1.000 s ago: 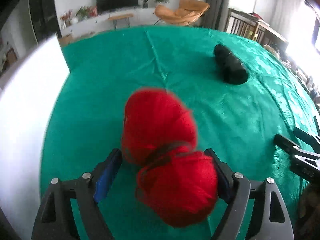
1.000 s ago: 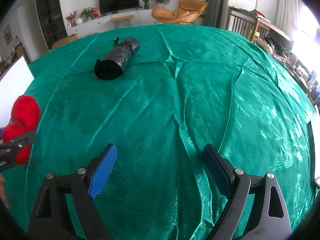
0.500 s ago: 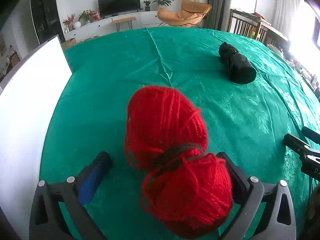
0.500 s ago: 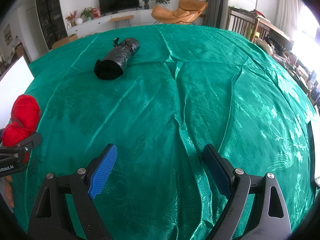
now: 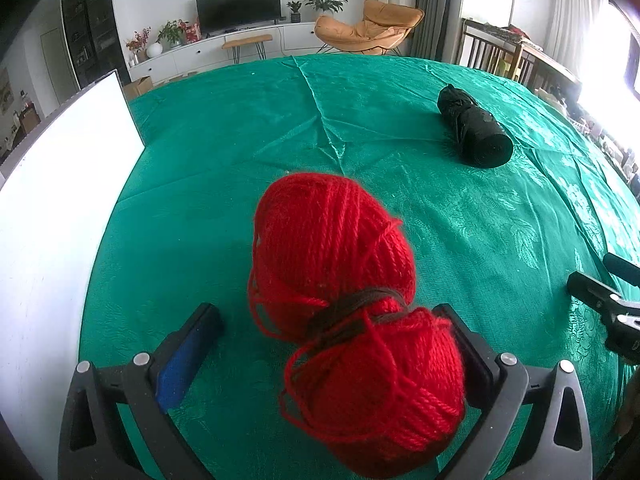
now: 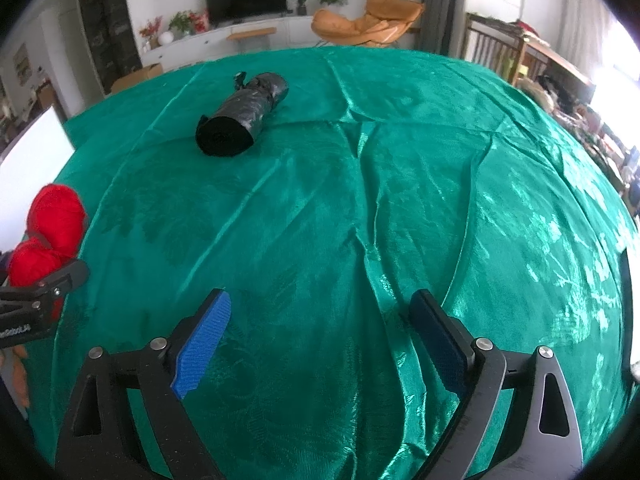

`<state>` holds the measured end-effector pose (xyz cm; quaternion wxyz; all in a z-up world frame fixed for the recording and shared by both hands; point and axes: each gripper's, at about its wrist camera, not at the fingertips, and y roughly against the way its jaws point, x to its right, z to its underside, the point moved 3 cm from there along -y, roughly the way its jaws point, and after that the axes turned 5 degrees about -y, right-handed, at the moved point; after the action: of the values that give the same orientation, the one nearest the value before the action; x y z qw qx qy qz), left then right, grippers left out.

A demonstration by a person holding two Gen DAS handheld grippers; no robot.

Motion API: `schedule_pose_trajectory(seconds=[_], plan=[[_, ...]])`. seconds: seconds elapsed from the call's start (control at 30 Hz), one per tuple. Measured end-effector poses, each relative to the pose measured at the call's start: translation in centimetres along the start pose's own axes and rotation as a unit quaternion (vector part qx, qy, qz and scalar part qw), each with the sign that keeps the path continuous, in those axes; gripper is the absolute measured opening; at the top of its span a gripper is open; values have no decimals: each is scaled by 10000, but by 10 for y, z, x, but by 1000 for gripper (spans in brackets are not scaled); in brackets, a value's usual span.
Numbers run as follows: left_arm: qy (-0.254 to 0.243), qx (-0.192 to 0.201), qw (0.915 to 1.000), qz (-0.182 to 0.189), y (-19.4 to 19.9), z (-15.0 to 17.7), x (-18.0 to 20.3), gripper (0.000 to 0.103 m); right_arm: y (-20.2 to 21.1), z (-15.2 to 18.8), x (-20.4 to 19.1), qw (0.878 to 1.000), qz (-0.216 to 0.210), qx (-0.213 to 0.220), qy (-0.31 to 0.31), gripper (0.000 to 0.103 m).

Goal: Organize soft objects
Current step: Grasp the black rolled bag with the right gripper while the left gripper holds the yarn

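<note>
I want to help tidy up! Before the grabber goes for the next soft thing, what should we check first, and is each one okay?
1. Left gripper has let go: ok. Its fingers have just been opening; the left pad stands clear of the red yarn, which lies between them.
2. Right-hand pad off the yarn: cannot tell, the yarn hides it.
3. Yarn resting on the green cloth: ok, it looks settled.
4. Right gripper free: ok, fingers open, nothing between them.
5. Black roll within sight: ok, it lies alone further up the cloth.
6. Path to the roll clear: ok, only bare wrinkled cloth between.
</note>
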<state>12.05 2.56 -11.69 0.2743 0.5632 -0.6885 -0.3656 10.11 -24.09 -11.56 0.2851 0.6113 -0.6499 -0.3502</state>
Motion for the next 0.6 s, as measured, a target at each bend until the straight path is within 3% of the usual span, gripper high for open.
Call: schedule_pose_trajectory(seconds=[0.13,0.27,0.33,0.5,0.57,0.6], plan=[[-1,-1,10000,-3,0,0,0,103,4,-35,-6,9986,-285,86,-440,91],[-1,0,10000,0,0,0,0,103,-18,-87,-47,9993,-356,87,-27,91],[0,0,10000,0,0,0,0,103,-44,-110,-67,9993,-332,-141,125,91],[-1,-1,10000,-1,0,0,0,103,-91,-131,-85,9977,-104,-674,56,89],[-1,-1,10000,-1,0,0,0,103,-96,-133,-87,9977,-83,-664,104,75],[-1,-1,10000,-1,0,0,0,103,-93,-133,-86,9982,35,-573,164,43]])
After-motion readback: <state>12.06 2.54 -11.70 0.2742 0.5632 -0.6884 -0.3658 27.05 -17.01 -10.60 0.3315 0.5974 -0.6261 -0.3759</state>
